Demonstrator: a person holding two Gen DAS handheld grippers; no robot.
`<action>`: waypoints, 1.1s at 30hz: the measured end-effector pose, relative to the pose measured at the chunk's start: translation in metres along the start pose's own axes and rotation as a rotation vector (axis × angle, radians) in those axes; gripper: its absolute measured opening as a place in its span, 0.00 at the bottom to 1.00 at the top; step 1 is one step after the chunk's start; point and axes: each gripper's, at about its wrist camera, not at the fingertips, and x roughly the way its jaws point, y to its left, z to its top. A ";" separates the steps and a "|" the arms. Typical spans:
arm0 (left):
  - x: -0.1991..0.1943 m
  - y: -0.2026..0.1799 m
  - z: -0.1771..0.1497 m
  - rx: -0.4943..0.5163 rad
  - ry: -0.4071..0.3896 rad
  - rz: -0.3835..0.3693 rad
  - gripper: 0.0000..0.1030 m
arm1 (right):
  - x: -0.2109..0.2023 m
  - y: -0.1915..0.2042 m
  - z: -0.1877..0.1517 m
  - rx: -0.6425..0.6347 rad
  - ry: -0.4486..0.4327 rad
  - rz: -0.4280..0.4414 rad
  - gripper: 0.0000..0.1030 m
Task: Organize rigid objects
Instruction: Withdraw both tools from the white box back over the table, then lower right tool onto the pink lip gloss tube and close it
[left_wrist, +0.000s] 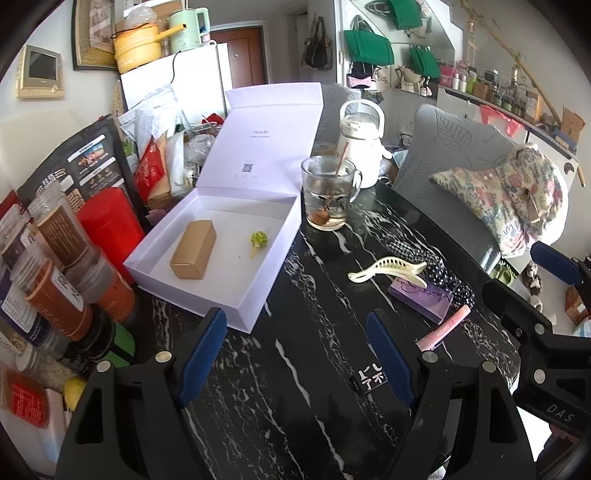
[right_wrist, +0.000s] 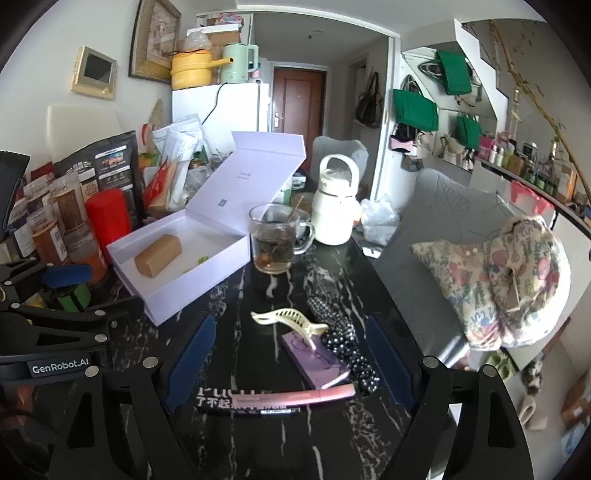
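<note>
In the left wrist view, your left gripper (left_wrist: 297, 354) stood wide and empty over bare black marble table (left_wrist: 295, 406), with the open white box (left_wrist: 210, 291) just ahead on its left, already holding a brown carton (left_wrist: 193, 250) and a small green bit (left_wrist: 259, 239). The cream hair clip (left_wrist: 388, 271), purple booklet (left_wrist: 421, 297) and pink tube (left_wrist: 445, 328) lay off to its right, near your right gripper's arm. In the right wrist view, your right gripper (right_wrist: 291, 363) was also spread wide and held nothing, its fingers framing the hair clip (right_wrist: 290, 321), purple booklet (right_wrist: 314, 356), polka-dot cloth (right_wrist: 341, 345) and pink tube (right_wrist: 295, 398), all overlapping or touching. Closing there could have caught two things at once or dragged the cloth along. The glass mug (right_wrist: 275, 240) beside the box could have been knocked during a carry.
</note>
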 end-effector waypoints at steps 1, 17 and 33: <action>0.003 -0.002 -0.001 0.007 0.005 -0.001 0.76 | 0.001 -0.003 -0.003 0.009 0.011 -0.002 0.82; 0.045 -0.038 -0.025 0.099 0.116 -0.024 0.76 | 0.029 -0.027 -0.048 0.084 0.142 0.028 0.82; 0.090 -0.040 -0.044 0.074 0.214 -0.016 0.76 | 0.085 -0.039 -0.074 0.216 0.271 0.073 0.82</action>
